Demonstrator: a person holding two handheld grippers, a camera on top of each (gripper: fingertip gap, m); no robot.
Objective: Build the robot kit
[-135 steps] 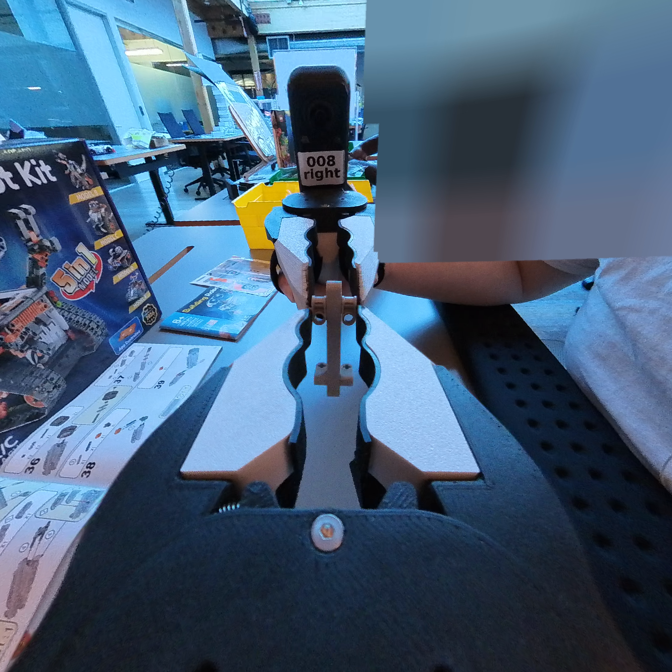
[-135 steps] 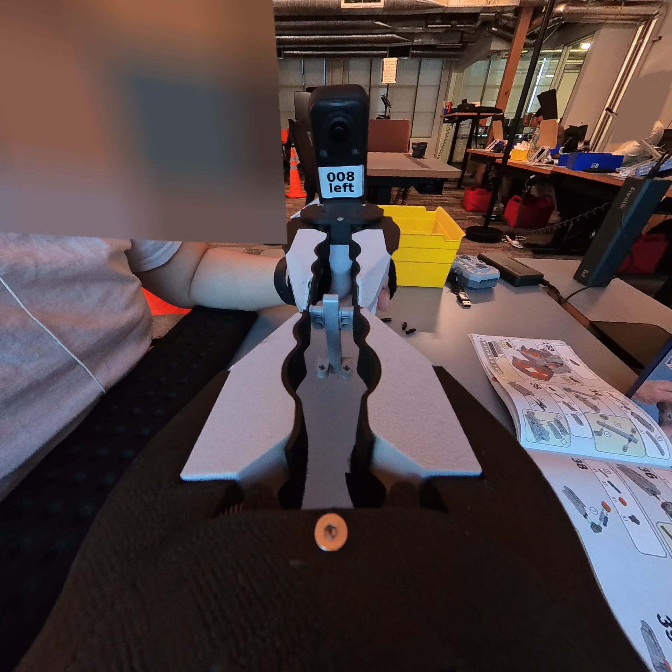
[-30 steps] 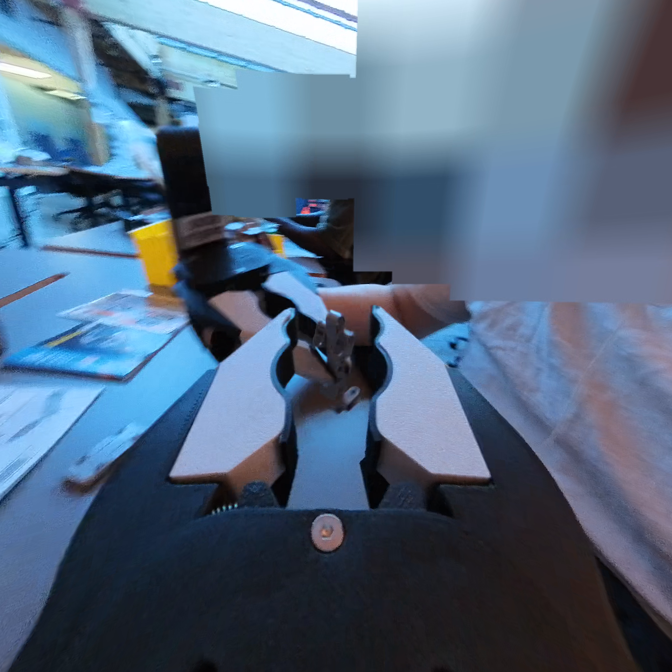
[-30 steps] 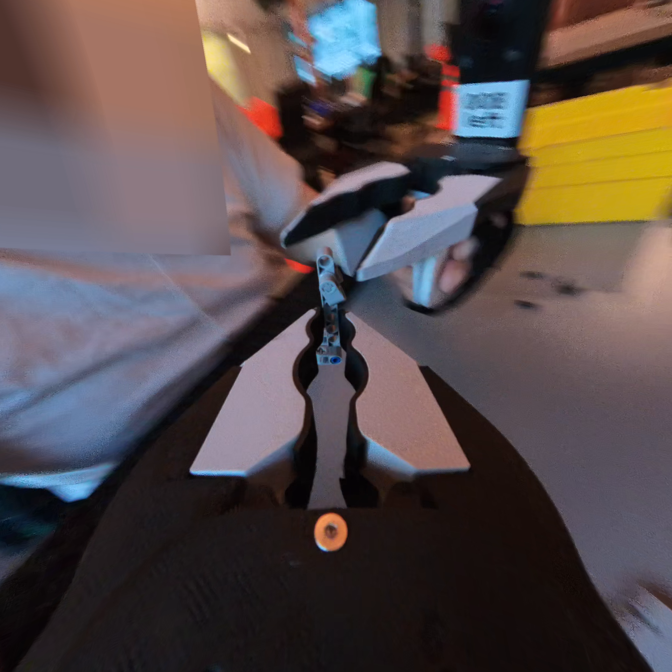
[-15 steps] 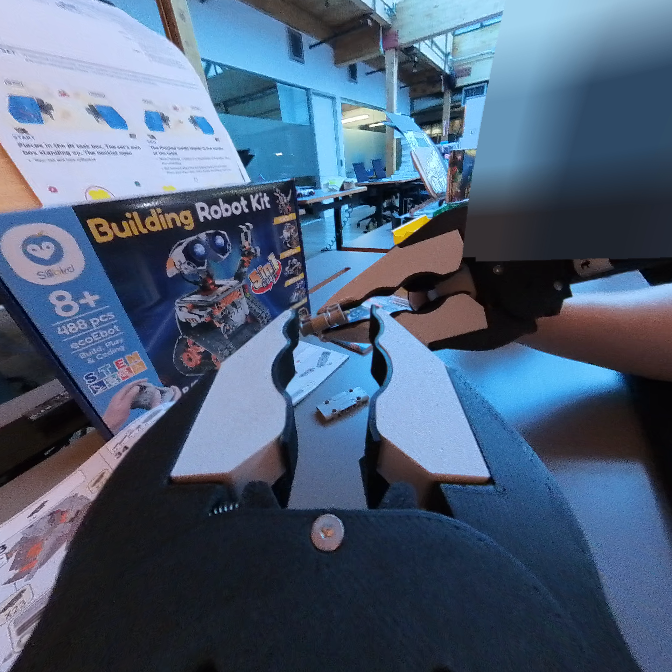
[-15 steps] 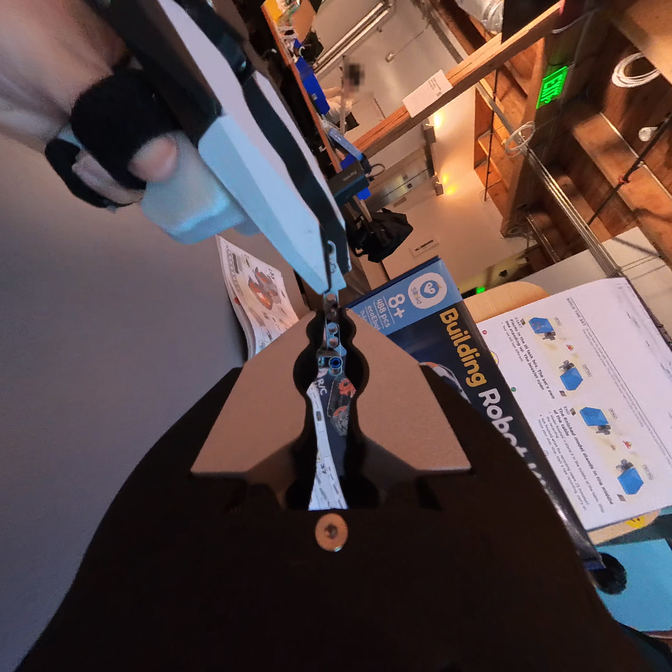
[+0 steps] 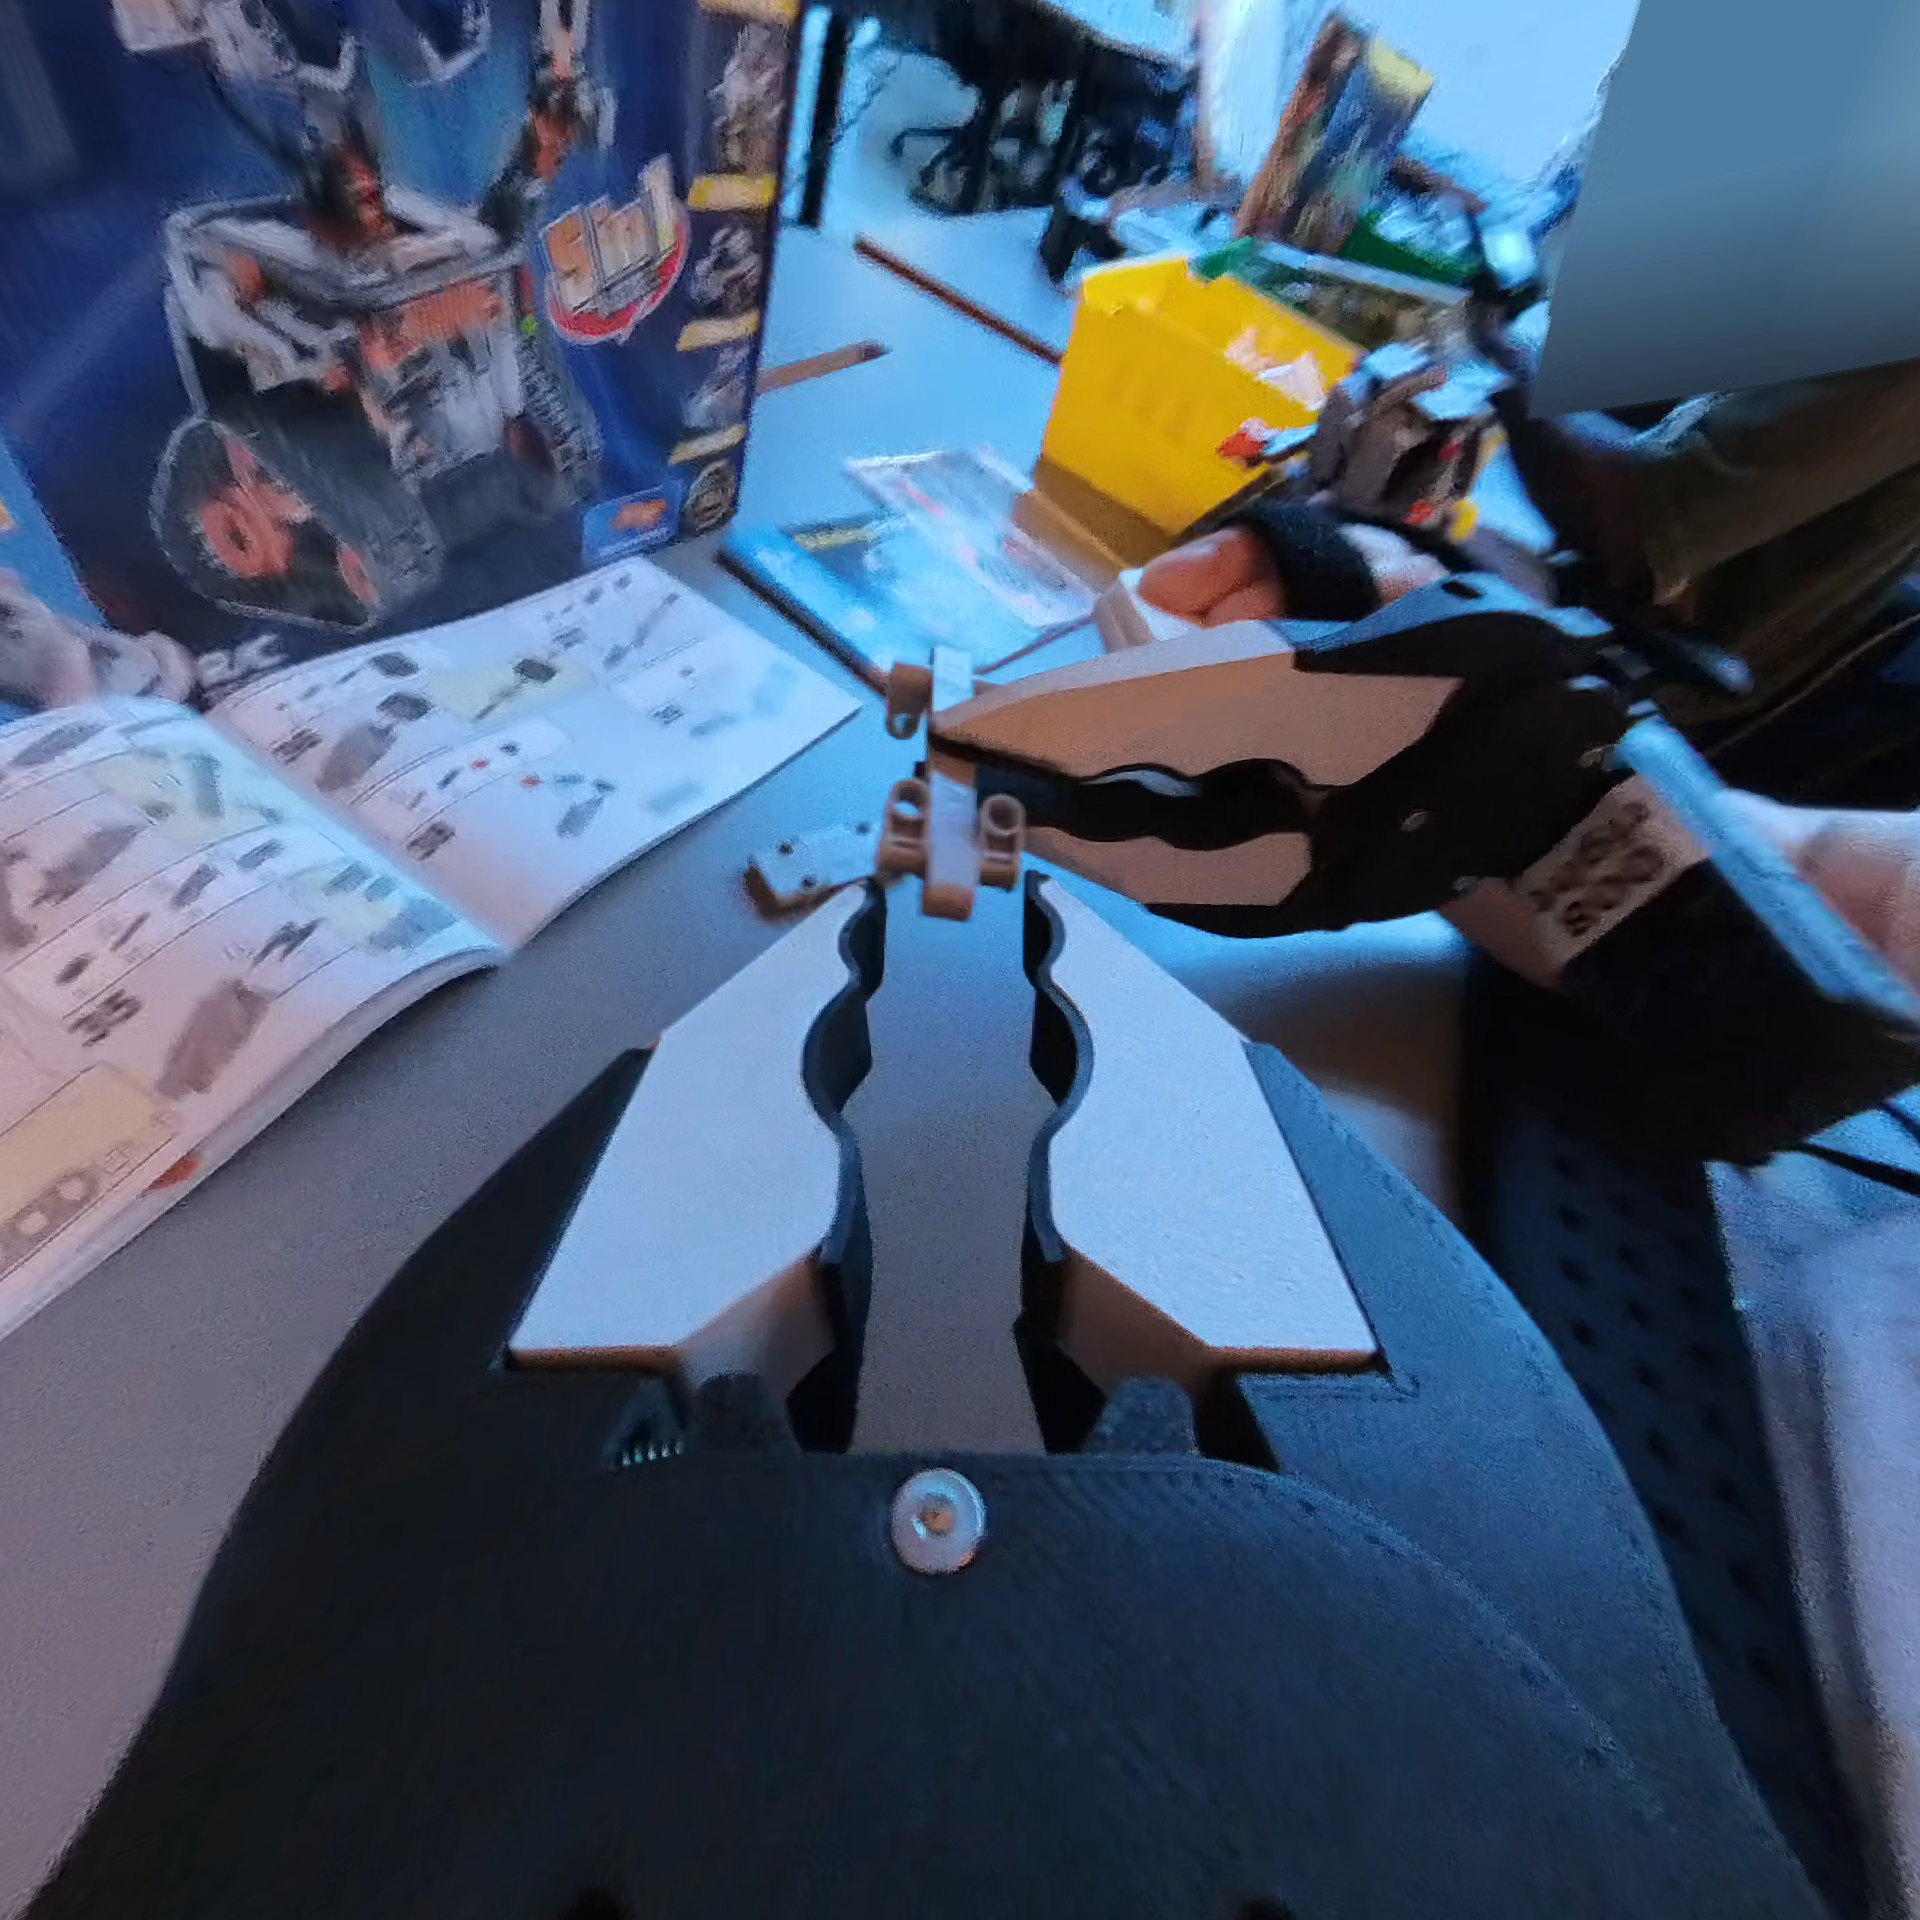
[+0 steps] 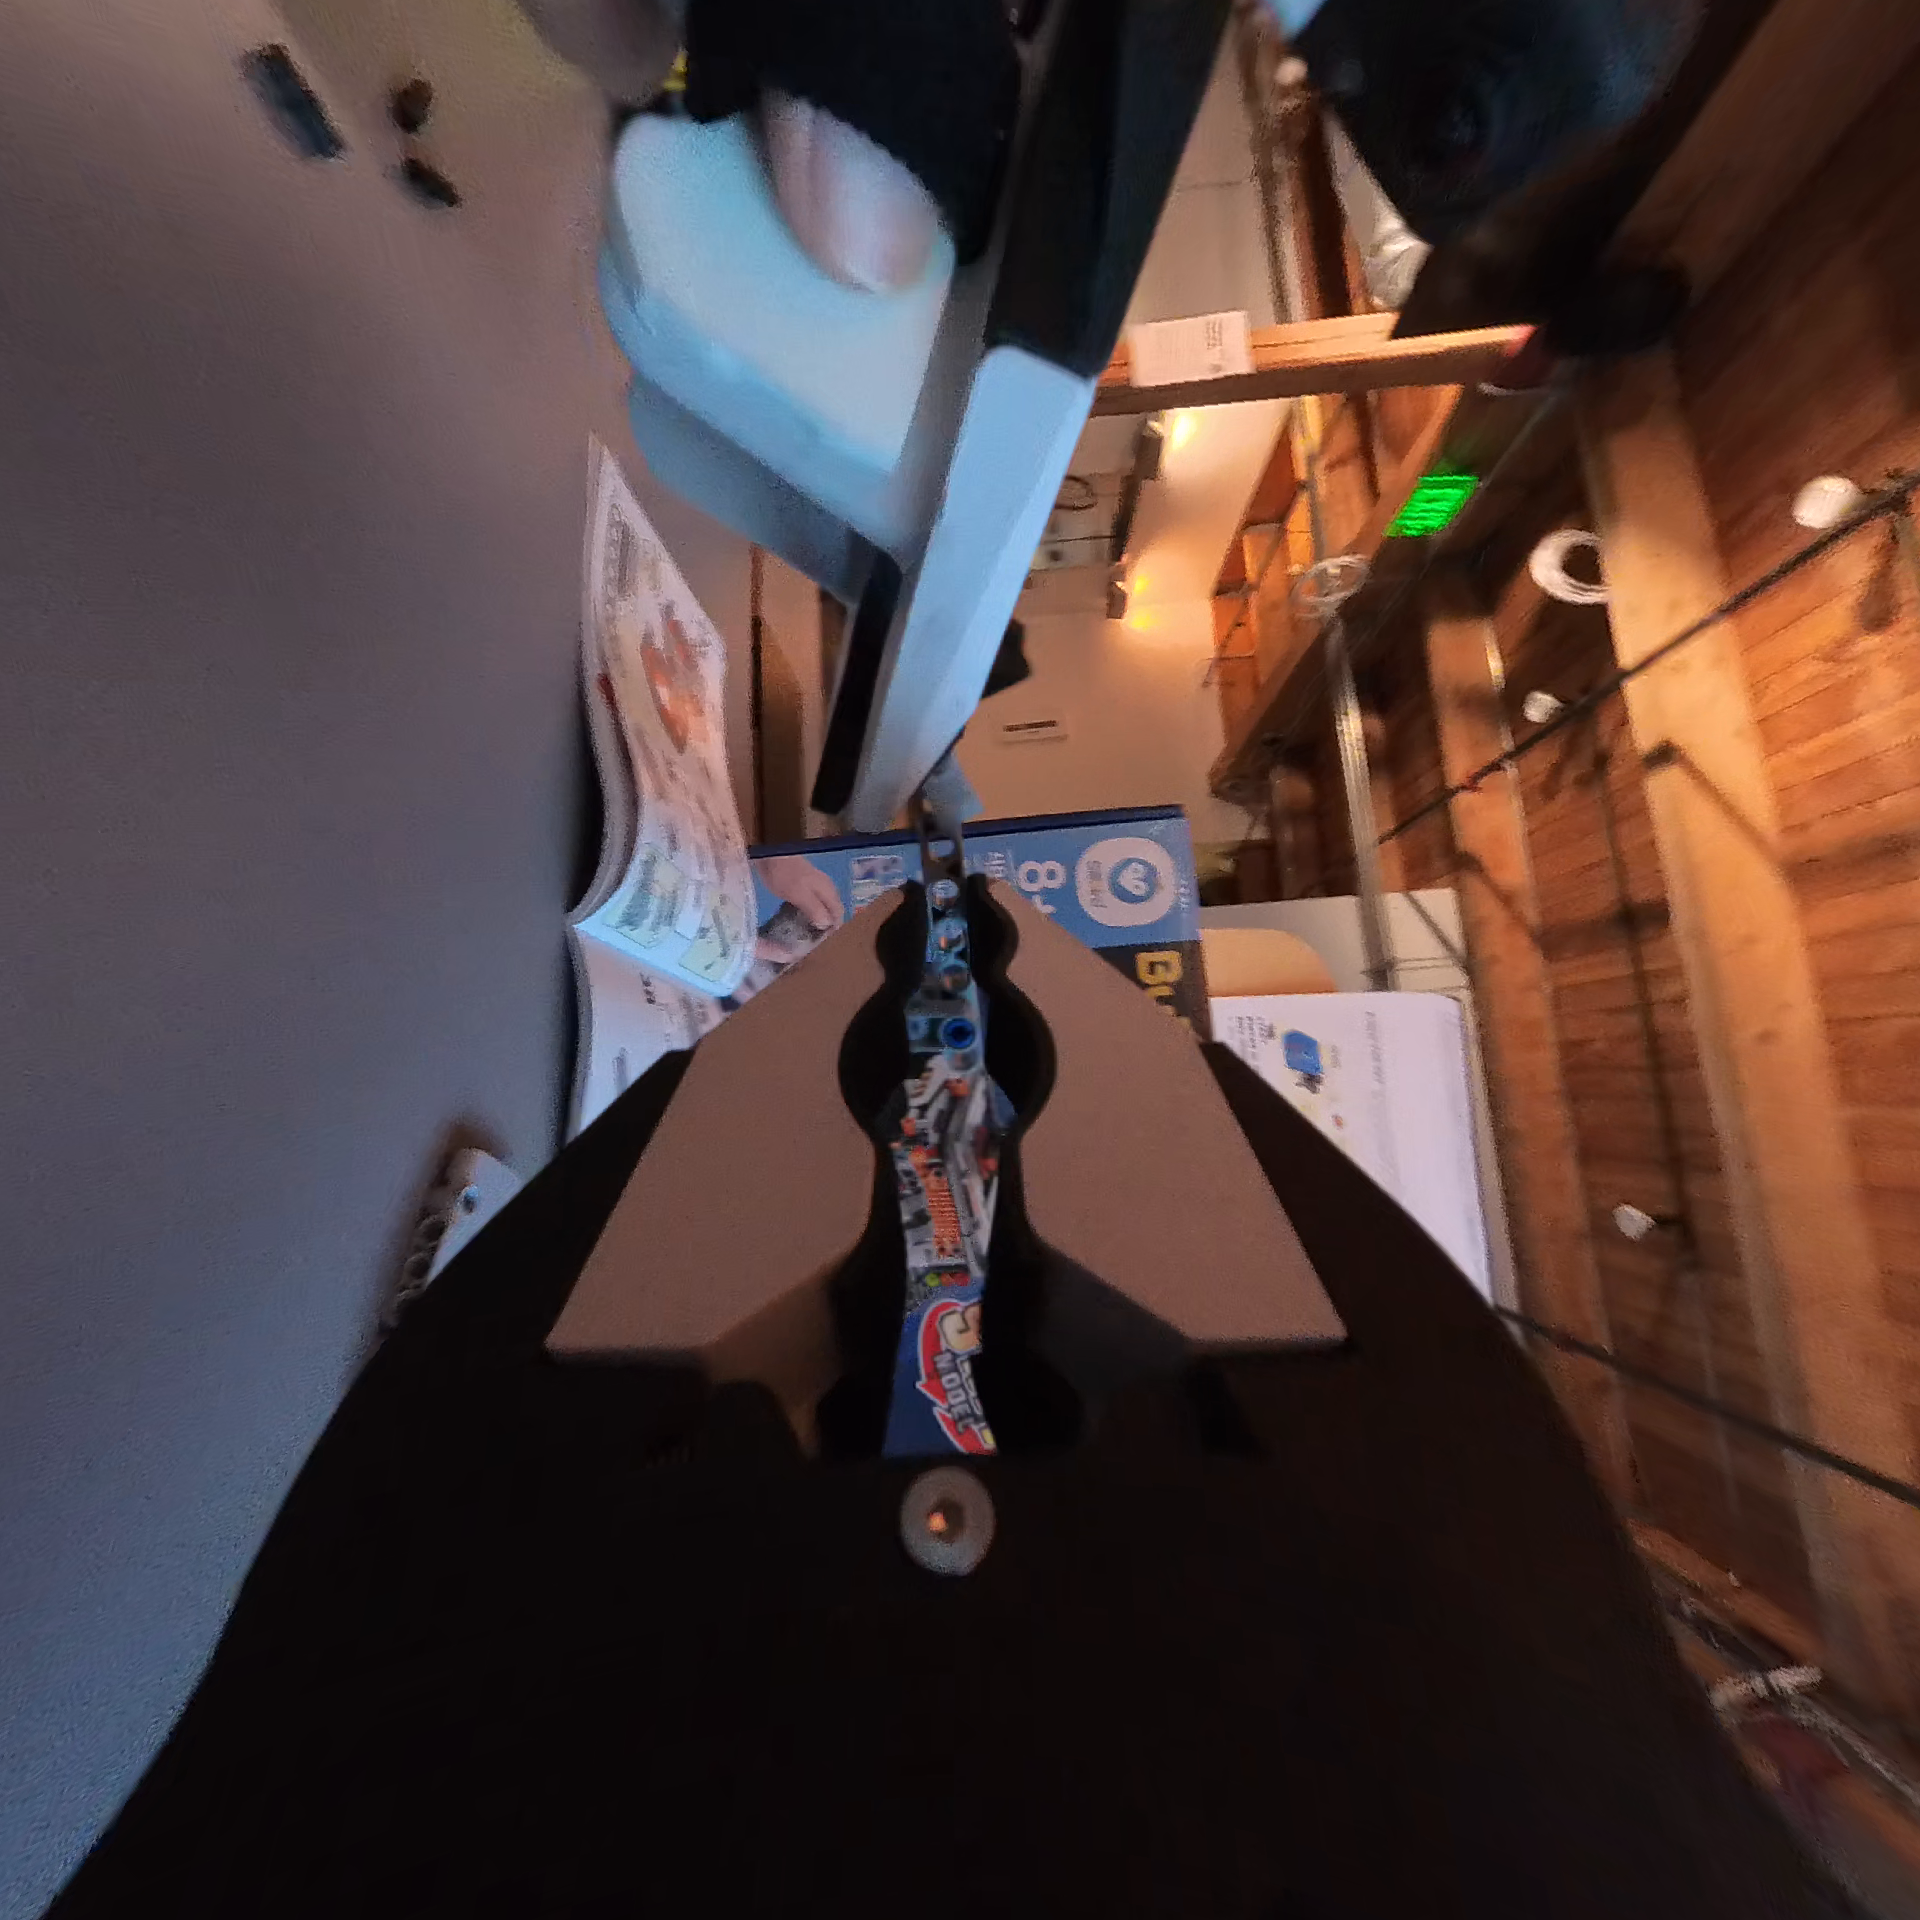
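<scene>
left gripper point(image 7: 943, 899): fingers parted, empty, tips just under the small tan-grey studded plastic beam assembly point(image 7: 940, 800) | right gripper point(image 7: 940, 743): fingers pinched on that assembly, above the matte grey surface point(image 7: 582, 1039) | loose pale pinned beam point(image 7: 805, 864) lies there | beyond: open glossy instruction booklet point(image 7: 364, 790), blue printed cardboard kit box point(image 7: 395, 312), yellow plastic bin point(image 7: 1174, 405)

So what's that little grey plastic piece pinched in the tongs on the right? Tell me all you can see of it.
The grey plastic piece is a small toy building part: a slim bar standing upright with round sockets sticking out either side near its lower end. The right tongs pinch it about midway, holding it above the table. Its lower end hangs just ahead of the left tongs, whose fingertips stand apart. The right wrist view shows holes along the bar and a blue pin.
</scene>
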